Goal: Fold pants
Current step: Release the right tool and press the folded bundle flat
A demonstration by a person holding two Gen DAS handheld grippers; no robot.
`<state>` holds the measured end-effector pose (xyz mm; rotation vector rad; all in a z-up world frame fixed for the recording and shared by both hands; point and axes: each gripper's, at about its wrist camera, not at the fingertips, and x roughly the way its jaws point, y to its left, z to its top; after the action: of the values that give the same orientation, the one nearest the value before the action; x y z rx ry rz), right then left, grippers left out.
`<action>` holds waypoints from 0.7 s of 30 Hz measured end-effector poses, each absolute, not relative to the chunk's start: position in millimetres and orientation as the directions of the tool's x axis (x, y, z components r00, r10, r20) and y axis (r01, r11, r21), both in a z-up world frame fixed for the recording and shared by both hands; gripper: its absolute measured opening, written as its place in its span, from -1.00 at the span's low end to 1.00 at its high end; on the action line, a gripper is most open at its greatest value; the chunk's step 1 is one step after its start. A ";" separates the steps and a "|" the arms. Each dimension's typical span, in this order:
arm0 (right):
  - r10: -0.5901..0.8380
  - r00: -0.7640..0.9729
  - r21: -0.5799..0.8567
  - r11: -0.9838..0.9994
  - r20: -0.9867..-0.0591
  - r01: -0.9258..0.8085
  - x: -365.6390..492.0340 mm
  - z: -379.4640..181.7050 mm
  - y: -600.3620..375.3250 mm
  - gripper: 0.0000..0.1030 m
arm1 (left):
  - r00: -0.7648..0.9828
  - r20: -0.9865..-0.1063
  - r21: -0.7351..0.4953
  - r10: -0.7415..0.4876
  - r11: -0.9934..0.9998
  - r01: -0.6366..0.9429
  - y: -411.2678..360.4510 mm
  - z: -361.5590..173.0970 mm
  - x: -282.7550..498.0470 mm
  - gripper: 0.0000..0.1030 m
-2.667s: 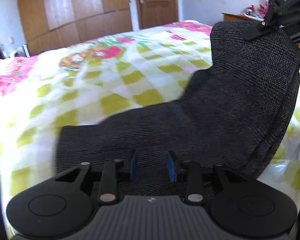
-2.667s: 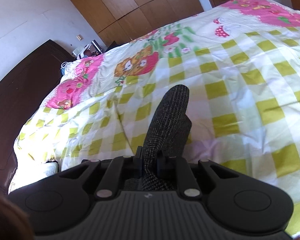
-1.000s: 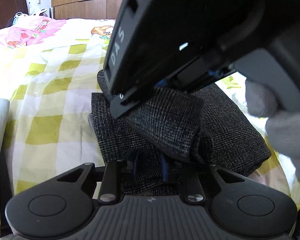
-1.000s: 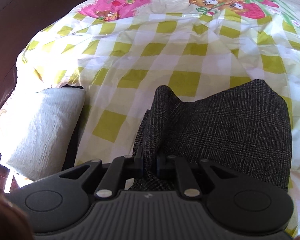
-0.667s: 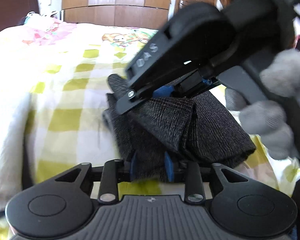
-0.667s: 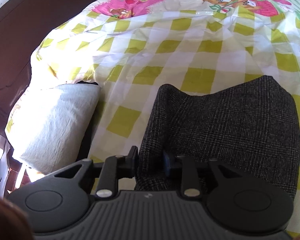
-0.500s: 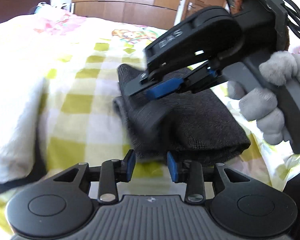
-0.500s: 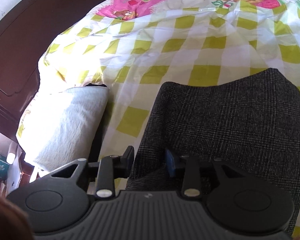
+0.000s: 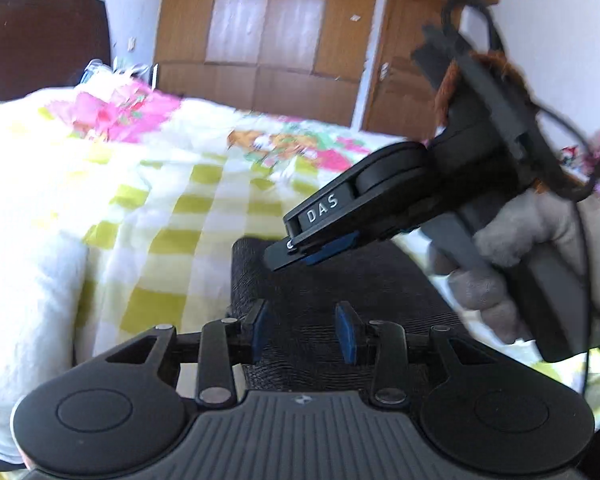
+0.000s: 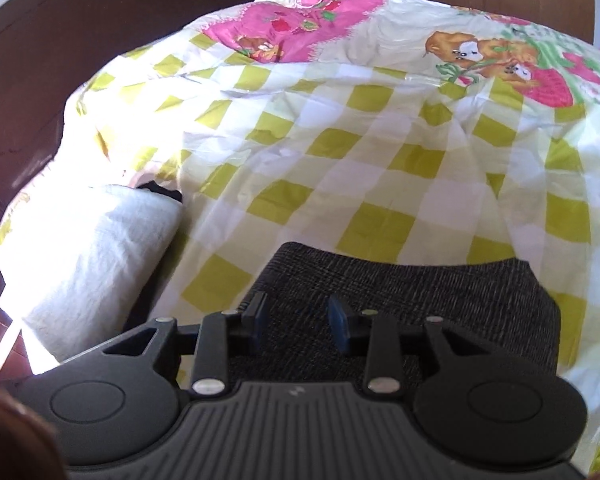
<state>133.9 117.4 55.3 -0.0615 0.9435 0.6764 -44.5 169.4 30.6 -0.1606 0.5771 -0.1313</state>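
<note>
The dark grey pants (image 9: pixel 300 280) lie folded into a compact stack on the yellow-checked bedspread (image 9: pixel 172 216). In the right wrist view the pants (image 10: pixel 420 296) lie just beyond and under the fingers. My left gripper (image 9: pixel 303 330) is open and empty, its blue pads hovering over the near edge of the stack. My right gripper (image 10: pixel 298 320) is open and empty above the pants. It also shows in the left wrist view (image 9: pixel 312 254), held by a gloved hand over the stack.
A white folded cloth (image 10: pixel 84 264) lies on the bed's left edge beside the pants. A dark wooden headboard (image 10: pixel 60 60) stands to the left. Wooden wardrobe doors (image 9: pixel 268 28) stand beyond the bed. The checked bedspread (image 10: pixel 340 152) stretches ahead.
Both grippers let go of the pants and opened. The folded stack now rests on the bed, and both grippers have lifted and drawn back from it.
</note>
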 end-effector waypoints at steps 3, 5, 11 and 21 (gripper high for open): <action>0.469 0.391 0.178 0.790 -0.792 -0.586 141.5 41.1 126.5 -0.38 | 0.771 -0.623 -0.181 -0.135 0.983 0.026 169.6 7.1 -31.1 -0.08; 0.425 0.387 0.140 0.800 -0.818 -0.583 146.0 24.4 132.8 -0.38 | 0.747 -0.651 -0.172 -0.130 0.985 0.022 169.1 0.5 -31.4 -0.08; 0.508 0.381 0.267 0.804 -0.772 -0.531 149.3 27.1 105.0 -0.42 | 0.737 -0.662 -0.158 -0.140 0.986 0.045 174.2 4.2 -32.6 0.02; 0.440 0.478 0.268 0.883 -0.760 -0.386 101.2 47.1 -20.0 -0.29 | 0.781 -0.611 -0.057 -0.124 0.992 0.114 155.4 37.3 -23.6 0.04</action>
<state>101.2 -20.0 47.1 0.0624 0.9468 0.5048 -23.6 155.4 37.3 -0.0172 0.6614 -0.1285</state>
